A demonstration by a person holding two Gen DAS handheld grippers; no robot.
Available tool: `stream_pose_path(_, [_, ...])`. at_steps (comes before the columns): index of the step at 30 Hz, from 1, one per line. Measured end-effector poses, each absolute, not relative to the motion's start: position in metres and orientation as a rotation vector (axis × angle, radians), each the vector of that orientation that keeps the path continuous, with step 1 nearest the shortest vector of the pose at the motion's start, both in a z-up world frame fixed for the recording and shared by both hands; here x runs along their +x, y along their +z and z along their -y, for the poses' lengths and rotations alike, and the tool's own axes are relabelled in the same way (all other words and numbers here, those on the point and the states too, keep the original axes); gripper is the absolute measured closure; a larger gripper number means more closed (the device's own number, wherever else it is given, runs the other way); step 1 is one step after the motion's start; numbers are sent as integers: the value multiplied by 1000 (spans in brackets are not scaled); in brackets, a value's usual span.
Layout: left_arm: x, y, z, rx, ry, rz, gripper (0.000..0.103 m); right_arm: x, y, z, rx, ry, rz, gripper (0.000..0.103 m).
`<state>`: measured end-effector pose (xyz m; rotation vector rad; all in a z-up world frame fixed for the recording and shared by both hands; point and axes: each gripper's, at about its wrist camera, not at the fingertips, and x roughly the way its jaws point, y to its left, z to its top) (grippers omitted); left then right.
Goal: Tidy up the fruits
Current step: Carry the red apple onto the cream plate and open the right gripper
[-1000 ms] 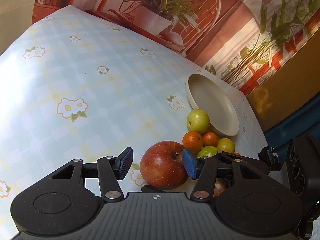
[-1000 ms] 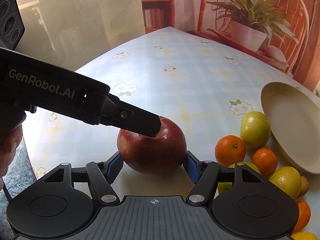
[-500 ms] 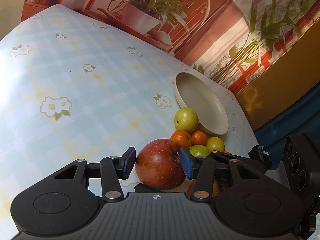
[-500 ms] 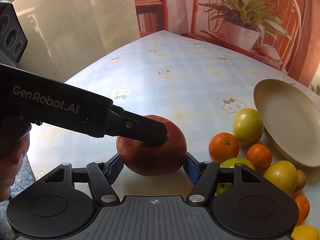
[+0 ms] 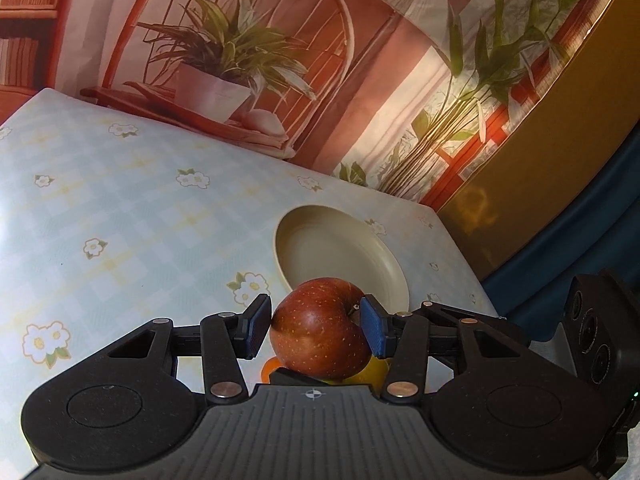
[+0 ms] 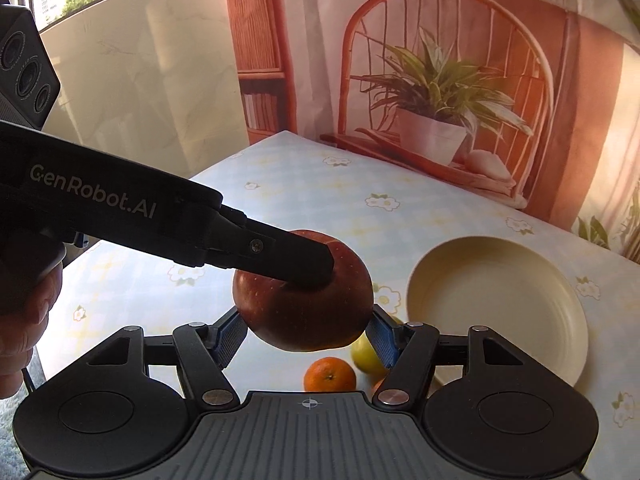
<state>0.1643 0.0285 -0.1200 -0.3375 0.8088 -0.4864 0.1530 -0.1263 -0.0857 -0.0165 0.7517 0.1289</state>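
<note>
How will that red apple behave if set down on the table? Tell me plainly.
The apple is round with no flat side, so it would probably roll on the tablecloth; the plate has a raised rim that should hold it. Its skin looks smooth and shiny, so it may slip. It shows no dent where the right gripper presses, so likely firm.

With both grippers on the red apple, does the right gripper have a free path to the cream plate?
Probably yes. The right gripper holds the red apple lifted above the fruit; the cream plate lies empty just beyond, nothing between.
</note>
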Motion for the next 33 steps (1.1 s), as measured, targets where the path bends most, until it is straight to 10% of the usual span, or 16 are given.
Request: stream_pose_path(33, [320, -169, 51, -251, -539, -906, 51, 255, -141, 263, 0, 34, -772, 42])
